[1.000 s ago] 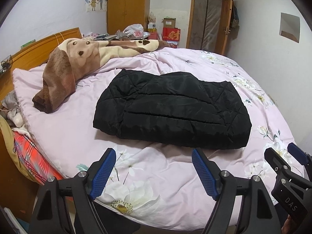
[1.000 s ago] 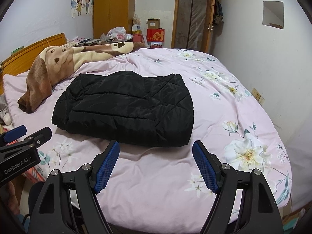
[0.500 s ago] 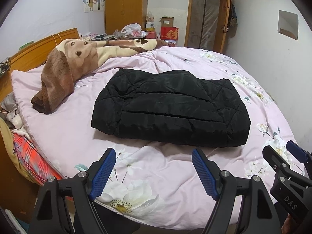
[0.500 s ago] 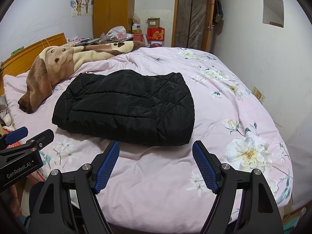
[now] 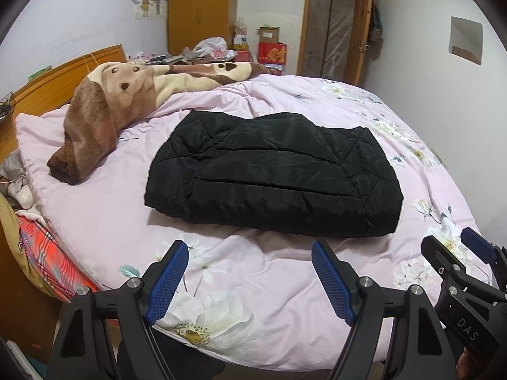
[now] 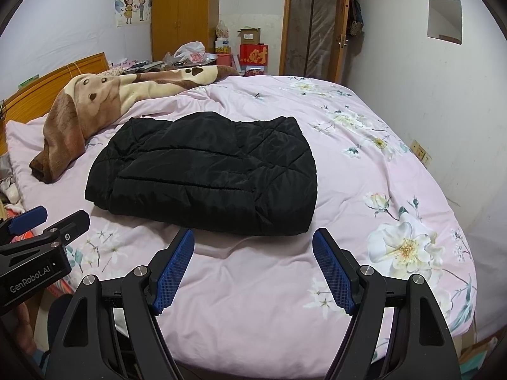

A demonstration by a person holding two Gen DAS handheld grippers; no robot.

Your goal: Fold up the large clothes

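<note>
Black quilted jacket (image 5: 272, 177) lies folded into a thick rectangle on the bed (image 5: 253, 285), roughly in the middle of the pink floral cover. Its folded edges face the near side of the bed, and quilting seams run across its top layer.

Both tools hang over the near edge of the bed, short of the jacket and touching nothing. The left gripper (image 5: 250, 280) has its blue-padded fingers (image 5: 166, 280) spread wide, with only bedcover showing between them. The right gripper (image 6: 253, 272) is spread just as wide, its pads (image 6: 332, 272) flanking bare cover just in front of the jacket's near right corner. Each gripper shows at the edge of the other's view, side by side along the bed's near edge.

Beyond the jacket, toward the headboard (image 5: 63, 76), a brown and cream blanket (image 5: 126, 101) is bunched up along the far left of the bed. A wardrobe (image 6: 185, 12) stands behind the bed's far end, with a door (image 6: 313, 25) to its right.
</note>
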